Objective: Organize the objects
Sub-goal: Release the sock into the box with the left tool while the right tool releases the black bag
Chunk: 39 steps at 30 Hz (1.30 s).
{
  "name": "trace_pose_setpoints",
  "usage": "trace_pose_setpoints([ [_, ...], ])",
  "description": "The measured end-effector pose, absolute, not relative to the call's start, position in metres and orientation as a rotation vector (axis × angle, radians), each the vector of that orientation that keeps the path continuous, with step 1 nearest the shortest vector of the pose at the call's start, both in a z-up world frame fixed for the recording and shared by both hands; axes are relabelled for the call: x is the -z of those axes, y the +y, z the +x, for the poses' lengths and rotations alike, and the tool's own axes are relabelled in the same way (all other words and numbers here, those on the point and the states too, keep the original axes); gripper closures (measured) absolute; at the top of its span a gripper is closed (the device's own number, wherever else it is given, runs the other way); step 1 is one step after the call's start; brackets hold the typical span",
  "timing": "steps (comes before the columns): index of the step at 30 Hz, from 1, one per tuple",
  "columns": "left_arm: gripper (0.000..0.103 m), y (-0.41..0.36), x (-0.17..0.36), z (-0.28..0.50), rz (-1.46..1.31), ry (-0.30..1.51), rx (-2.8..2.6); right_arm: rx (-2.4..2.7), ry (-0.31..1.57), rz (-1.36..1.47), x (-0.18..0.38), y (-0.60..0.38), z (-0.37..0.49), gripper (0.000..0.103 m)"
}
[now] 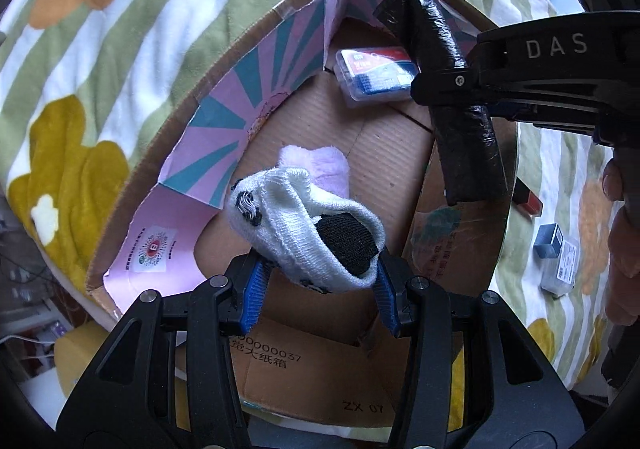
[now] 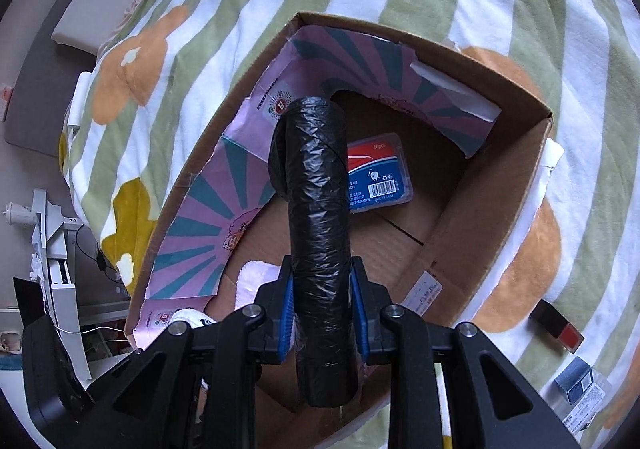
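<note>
The black body of the right gripper (image 1: 556,45) carries the letters "DAS" in pale capitals. On the near flap of the cardboard box (image 1: 304,381), black print reads "00000037", then Chinese characters, and lower down "ZX 01" or close to it. The plastic case (image 2: 378,173) lying in the box shows "50pcs" and a barcode. Other labels are too small to read.

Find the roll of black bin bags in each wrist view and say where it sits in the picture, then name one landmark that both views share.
Left wrist view: the roll of black bin bags is upper right, clamped in the right gripper above the cardboard box.
Right wrist view: the roll runs up the centre from the jaws, over the box.
Shared landmark: the red and blue plastic case on the box floor.
</note>
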<state>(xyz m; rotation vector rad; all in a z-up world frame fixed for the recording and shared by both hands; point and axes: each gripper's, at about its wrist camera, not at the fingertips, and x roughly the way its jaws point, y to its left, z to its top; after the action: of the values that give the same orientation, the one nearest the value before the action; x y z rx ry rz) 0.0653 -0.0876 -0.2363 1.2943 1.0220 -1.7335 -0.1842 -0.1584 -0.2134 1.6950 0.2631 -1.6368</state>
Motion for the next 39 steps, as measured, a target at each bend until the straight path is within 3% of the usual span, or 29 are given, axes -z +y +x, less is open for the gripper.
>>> trace_pose_setpoints([
  [12,0.060,-0.080,0.231,0.061,1.305,0.970,1.787,1.580,0.257,1.666,0.220,-0.164,-0.181,0.078],
  [14,0.055,-0.077,0.230,0.056,1.319,0.943,1.800,1.563,0.256,1.637,0.219,-0.166,-0.179,0.065],
  [15,0.041,-0.076,0.229,0.054,1.326,0.928,1.807,1.564,0.255,1.619,0.216,-0.167,-0.178,0.039],
  [16,0.008,-0.074,0.227,0.053,1.332,0.917,1.817,1.578,0.264,1.603,0.213,-0.167,-0.177,0.008],
  [17,0.002,-0.072,0.226,0.051,1.339,0.906,1.823,1.600,0.268,1.579,0.209,-0.167,-0.176,0.002],
  [22,0.000,-0.068,0.218,0.047,1.334,0.834,1.848,1.643,0.287,1.547,0.200,-0.163,-0.177,0.001],
  [31,0.000,-0.065,0.223,0.053,1.328,0.852,1.844,1.642,0.309,1.571,0.191,-0.158,-0.177,0.001],
  [39,0.000,-0.074,0.196,0.065,1.277,0.850,1.869,1.699,0.324,1.533,0.155,-0.144,-0.168,0.001],
])
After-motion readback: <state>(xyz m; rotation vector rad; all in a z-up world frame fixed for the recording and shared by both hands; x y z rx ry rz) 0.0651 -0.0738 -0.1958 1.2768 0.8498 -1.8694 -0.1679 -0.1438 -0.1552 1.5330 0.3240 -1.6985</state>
